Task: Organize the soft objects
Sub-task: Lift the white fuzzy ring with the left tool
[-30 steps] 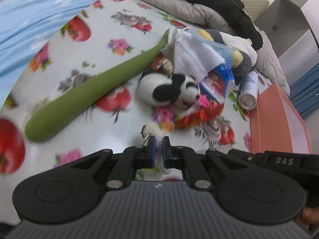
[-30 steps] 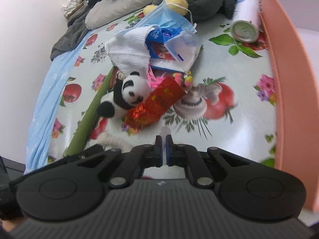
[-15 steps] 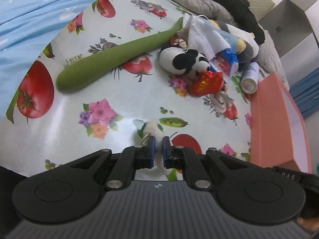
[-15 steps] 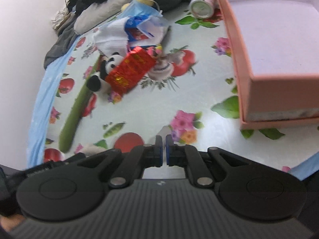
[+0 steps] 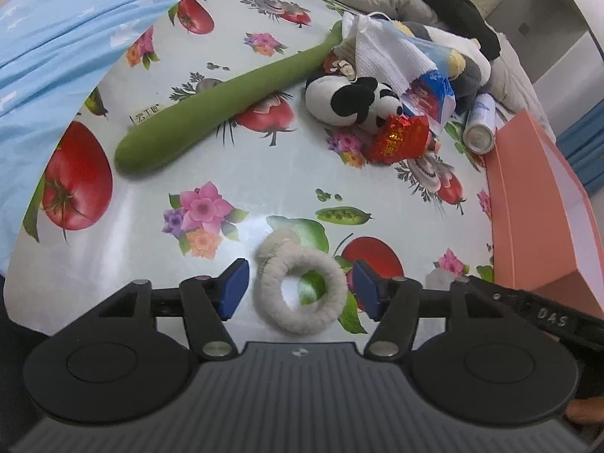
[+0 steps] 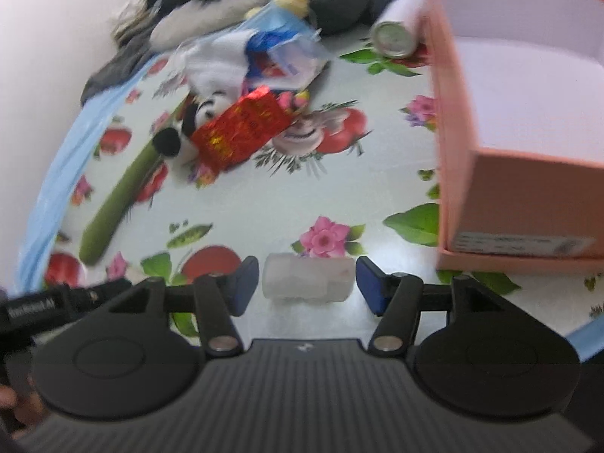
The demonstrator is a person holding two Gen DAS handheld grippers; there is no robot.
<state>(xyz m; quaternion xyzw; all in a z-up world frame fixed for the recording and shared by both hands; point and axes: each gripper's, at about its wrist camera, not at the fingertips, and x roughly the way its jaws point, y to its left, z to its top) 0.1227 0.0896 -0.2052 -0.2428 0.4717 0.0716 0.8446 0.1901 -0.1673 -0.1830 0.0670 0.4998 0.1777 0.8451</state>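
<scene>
Your left gripper point(image 5: 298, 287) has its jaws spread apart, they've just been opening, and the fuzzy white ring point(image 5: 300, 294) lies flat on the flowery tablecloth point(image 5: 151, 256) right between the blue pads point(image 5: 234, 288) without either pad touching it. There's a small fluffy bit with a short chain at the ring's far edge. Same deal on your right gripper point(image 6: 307, 283): jaws just opened, standing apart, and a small translucent whitish block point(image 6: 307, 277) sits on the cloth between them, with a gap on each side, so nothing's clamped. From the left view you can see the rest of the soft stuff farther back: the long green plush point(image 5: 211, 102) lying diagonally, the panda plush point(image 5: 351, 102) just beside its thin end, a shiny red packet point(image 5: 398, 137) leaning against the panda, and a white cloth point(image 5: 381, 56) and blue mask heaped behind them. The pink box point(image 6: 521, 124) is open and off to your right, near the block but not touching it, with a spray can point(image 6: 394, 36) lying by its far corner. The right view is a bit blurry.
</scene>
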